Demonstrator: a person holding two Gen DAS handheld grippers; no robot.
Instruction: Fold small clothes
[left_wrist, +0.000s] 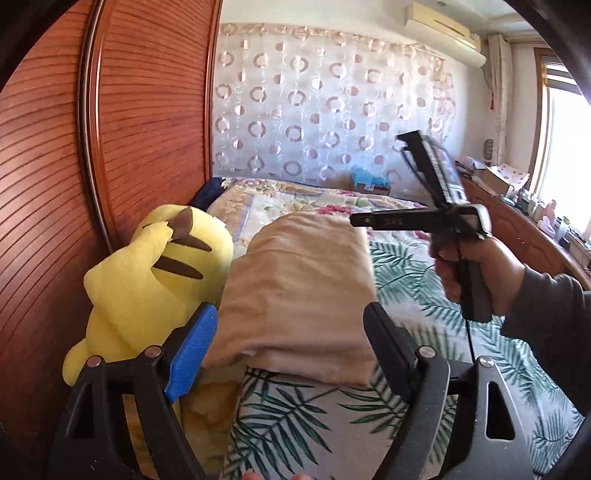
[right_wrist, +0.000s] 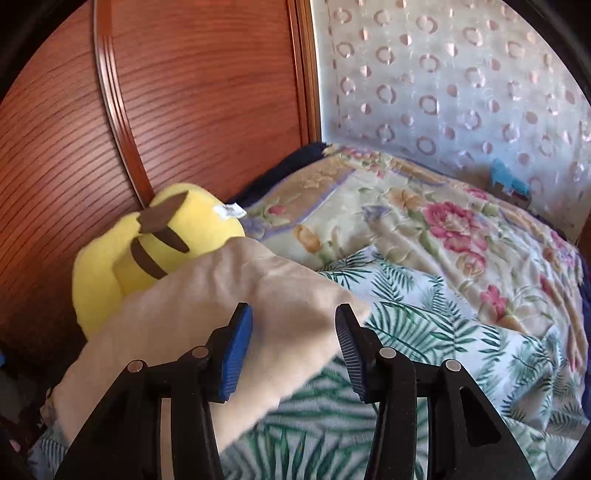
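The folded beige garment lies flat on the leaf-print sheet, touching the yellow plush toy on its headboard side, so the fold looks finished; the left gripper hangs just short of the garment, fingers wide apart and empty; the right gripper hovers above it, fingers parted, nothing pinched, seemingly letting it settle.

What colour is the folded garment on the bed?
Plain beige folded garment, clearest in the left wrist view.

A home bedroom: bed with floral bedding, wooden headboard, plush toy.
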